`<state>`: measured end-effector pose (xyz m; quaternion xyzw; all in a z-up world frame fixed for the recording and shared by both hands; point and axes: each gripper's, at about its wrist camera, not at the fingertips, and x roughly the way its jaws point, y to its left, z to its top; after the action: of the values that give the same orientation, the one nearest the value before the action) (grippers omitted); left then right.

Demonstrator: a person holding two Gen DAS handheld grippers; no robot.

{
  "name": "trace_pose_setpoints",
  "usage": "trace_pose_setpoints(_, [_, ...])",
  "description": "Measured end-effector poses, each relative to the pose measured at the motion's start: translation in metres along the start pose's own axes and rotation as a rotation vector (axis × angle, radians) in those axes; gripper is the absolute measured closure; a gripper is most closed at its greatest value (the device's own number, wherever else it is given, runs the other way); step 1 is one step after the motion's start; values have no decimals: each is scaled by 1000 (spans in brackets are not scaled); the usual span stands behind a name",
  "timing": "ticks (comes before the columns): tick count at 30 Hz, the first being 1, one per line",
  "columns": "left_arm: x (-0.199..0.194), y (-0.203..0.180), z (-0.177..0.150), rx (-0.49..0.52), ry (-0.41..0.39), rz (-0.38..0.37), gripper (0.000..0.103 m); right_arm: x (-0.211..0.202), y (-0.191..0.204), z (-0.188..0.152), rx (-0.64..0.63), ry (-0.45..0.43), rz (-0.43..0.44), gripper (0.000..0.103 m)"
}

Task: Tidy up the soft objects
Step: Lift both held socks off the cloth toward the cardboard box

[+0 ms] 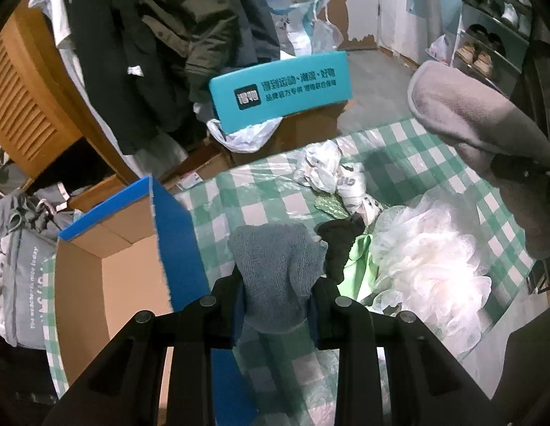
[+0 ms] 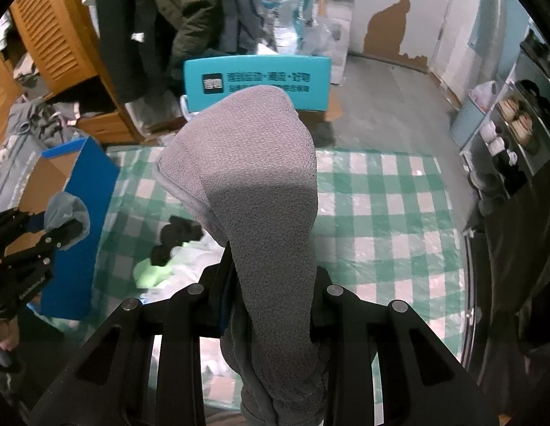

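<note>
My left gripper (image 1: 278, 284) is shut on a blue-grey knitted cloth (image 1: 275, 266), held above the green checked tablecloth (image 1: 399, 149), just right of an open cardboard box with blue sides (image 1: 111, 262). My right gripper (image 2: 271, 284) is shut on a grey fleece cloth (image 2: 253, 177) that stands up between its fingers; this cloth also shows in the left wrist view (image 1: 470, 120). On the table lie a white mesh bath pouf (image 1: 431, 259), a black cloth (image 1: 338, 245), a light green cloth (image 1: 360, 259) and crumpled white printed fabric (image 1: 331, 170). The left gripper (image 2: 51, 230) appears at the right wrist view's left.
A teal board with printed text (image 1: 282, 88) rests on a brown carton (image 1: 303, 131) beyond the table. Dark coats (image 1: 161, 35) hang behind, beside a wooden louvred cabinet (image 1: 22, 106). A shoe rack (image 1: 488, 35) stands at right. A grey bag (image 1: 19, 266) sits left of the box.
</note>
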<state>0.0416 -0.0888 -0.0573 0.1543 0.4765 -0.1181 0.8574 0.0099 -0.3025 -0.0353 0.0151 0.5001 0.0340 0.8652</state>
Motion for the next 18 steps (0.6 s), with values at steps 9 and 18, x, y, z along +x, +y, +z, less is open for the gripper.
trace_pose_setpoints(9, [-17, 20, -6, -37, -30, 21, 75, -1, 32, 4, -49, -2, 40, 75])
trace_pose_setpoints(18, [-24, 44, -16, -82, -38, 39, 75, -1, 69, 15, -105, -6, 78, 75])
